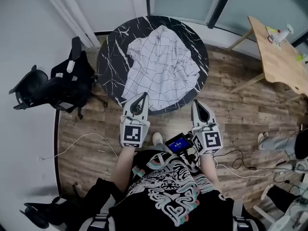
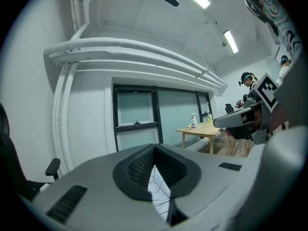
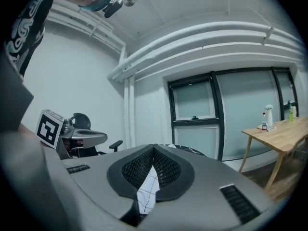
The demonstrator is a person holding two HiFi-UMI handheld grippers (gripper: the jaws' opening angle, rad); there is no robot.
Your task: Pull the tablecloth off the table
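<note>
So the person's got a hand-held gripper in each hand, both pointing roughly level at the near edge of a round black marble desk (image 1: 107, 57). The left hand-held gripper (image 1: 141, 96) has its jaws squeezed together on the near hem of the white grid-pattern tablecloth (image 1: 161, 66). In its own view you can see a strip of that gridded cloth (image 2: 161, 189) running down through the gap right behind the closed pads (image 2: 142, 167). Same deal with the right hand-held gripper (image 1: 196, 103): jaws together, clamped on the cloth's edge, with a white checked sliver (image 3: 148, 189) showing between the ribbed pads (image 3: 166, 170).

The tablecloth itself sits just ahead of both gripper tips. It's all rumpled and bunched toward the middle and near side of the desk, with bare marble showing to the left of the left gripper and around the far rim.

Off to the left of the left gripper there's a black office chair (image 1: 62, 83). Well off to the right of the right gripper is a light wooden desk (image 1: 276, 57) with a couple of bottles on it. Cables (image 1: 240, 165) trail over the wood floor (image 1: 231, 105) behind the right gripper.
</note>
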